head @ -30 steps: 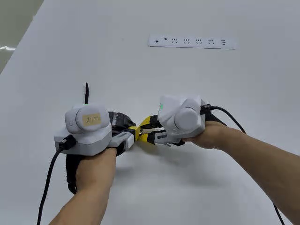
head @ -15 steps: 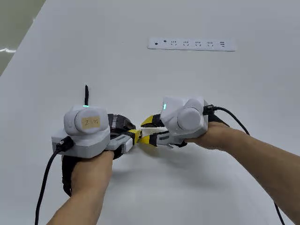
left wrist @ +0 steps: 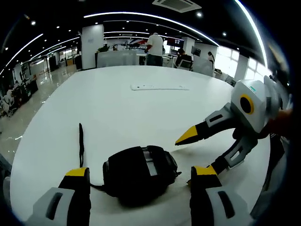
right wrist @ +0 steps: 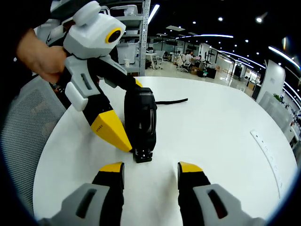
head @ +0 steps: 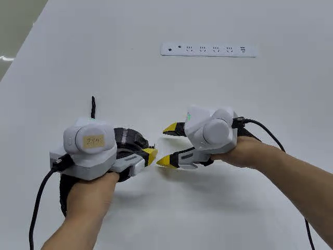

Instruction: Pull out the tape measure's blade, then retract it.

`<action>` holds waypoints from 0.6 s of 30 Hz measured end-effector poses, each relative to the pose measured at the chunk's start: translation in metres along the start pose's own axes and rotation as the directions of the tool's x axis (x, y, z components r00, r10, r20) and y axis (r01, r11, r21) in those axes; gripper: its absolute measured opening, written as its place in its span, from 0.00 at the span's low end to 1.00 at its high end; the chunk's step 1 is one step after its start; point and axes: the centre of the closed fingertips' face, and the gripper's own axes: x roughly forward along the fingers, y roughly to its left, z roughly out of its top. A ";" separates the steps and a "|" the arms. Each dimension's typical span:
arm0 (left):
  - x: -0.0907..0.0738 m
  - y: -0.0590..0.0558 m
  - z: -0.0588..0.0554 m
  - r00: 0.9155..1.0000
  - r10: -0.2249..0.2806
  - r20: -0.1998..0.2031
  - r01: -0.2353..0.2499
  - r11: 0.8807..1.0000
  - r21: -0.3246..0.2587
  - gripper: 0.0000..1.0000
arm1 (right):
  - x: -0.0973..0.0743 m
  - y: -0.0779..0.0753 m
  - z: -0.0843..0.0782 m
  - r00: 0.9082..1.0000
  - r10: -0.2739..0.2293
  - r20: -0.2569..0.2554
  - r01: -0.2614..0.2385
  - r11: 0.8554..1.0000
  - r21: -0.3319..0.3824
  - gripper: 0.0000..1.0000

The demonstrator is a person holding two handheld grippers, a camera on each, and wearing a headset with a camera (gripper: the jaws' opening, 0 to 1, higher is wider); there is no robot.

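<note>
The tape measure (right wrist: 140, 117) lies toward the bench's (head: 208, 219) near edge, flanked by the left hand-held gripper's (left wrist: 141, 172) jaws, seemingly to steady it, though I cannot tell whether they actually pinch it. The right hand-held gripper (right wrist: 150, 168) gapes empty, facing the hook (right wrist: 142, 155), and the blade looks fully wound in.

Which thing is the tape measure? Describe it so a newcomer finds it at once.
On the white table, nearer than the power strip, look between the left gripper's jaws. The tape measure is the chunky black case there, trailing a thin black strap; the right gripper nearby is white, yellow-tipped.
</note>
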 end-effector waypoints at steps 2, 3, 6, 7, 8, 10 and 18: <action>-0.001 -0.002 0.002 1.000 -0.019 0.008 0.019 1.000 0.007 0.88 | -0.003 -0.001 -0.001 1.000 -0.007 0.002 0.007 1.000 0.030 0.52; -0.001 -0.001 0.002 1.000 -0.025 0.007 0.025 1.000 0.013 0.90 | -0.004 -0.001 -0.001 1.000 -0.009 0.006 0.009 1.000 0.030 0.54; -0.001 -0.005 0.002 0.997 -0.071 0.004 0.071 0.997 0.033 0.91 | -0.009 -0.001 -0.001 1.000 -0.013 0.012 0.012 0.999 0.047 0.60; -0.001 -0.008 0.003 0.996 -0.091 0.006 0.091 0.995 0.041 0.92 | -0.012 -0.002 -0.002 1.000 -0.018 0.012 0.017 0.999 0.045 0.61; -0.002 -0.009 0.003 0.995 -0.097 0.008 0.096 0.994 0.046 0.93 | -0.013 -0.002 -0.003 1.000 -0.019 0.015 0.018 0.999 0.052 0.61; -0.003 -0.011 0.004 0.993 -0.117 0.009 0.116 0.991 0.061 0.95 | -0.017 -0.003 -0.003 0.999 -0.025 0.021 0.024 0.997 0.071 0.64; -0.005 -0.012 0.004 0.988 -0.153 0.006 0.151 0.982 0.117 1.00 | -0.027 -0.004 -0.008 0.998 -0.047 0.028 0.044 0.993 0.109 0.75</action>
